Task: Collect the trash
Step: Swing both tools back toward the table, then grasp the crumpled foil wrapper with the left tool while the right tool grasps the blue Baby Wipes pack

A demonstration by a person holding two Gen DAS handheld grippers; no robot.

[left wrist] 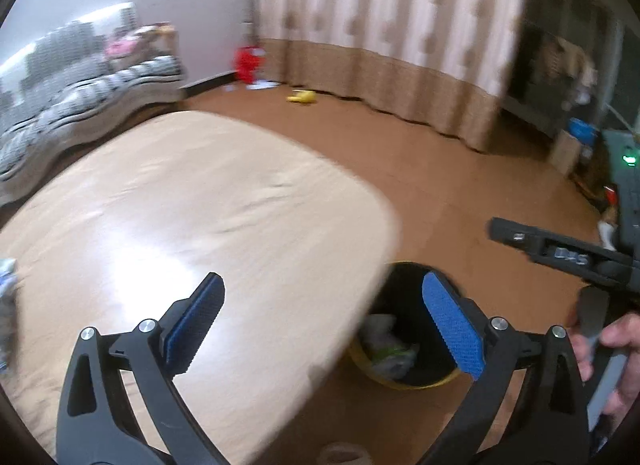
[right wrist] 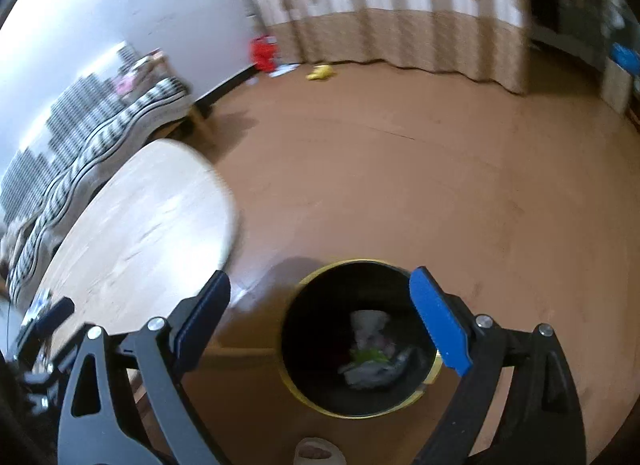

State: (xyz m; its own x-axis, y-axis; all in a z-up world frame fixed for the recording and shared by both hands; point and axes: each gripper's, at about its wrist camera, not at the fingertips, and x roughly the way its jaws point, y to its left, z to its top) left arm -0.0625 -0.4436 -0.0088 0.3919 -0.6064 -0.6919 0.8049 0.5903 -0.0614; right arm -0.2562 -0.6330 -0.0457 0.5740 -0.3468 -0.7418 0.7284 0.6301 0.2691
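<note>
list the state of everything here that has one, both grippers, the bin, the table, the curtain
left gripper: open, holding nothing, above the table edge
right gripper: open, holding nothing, above the bin
trash bin: upright on the floor beside the table, no lid, crumpled trash at the bottom, far from full
table: mostly bare, one blurred item at its left edge
curtain: drawn shut, hem at the floor
</note>
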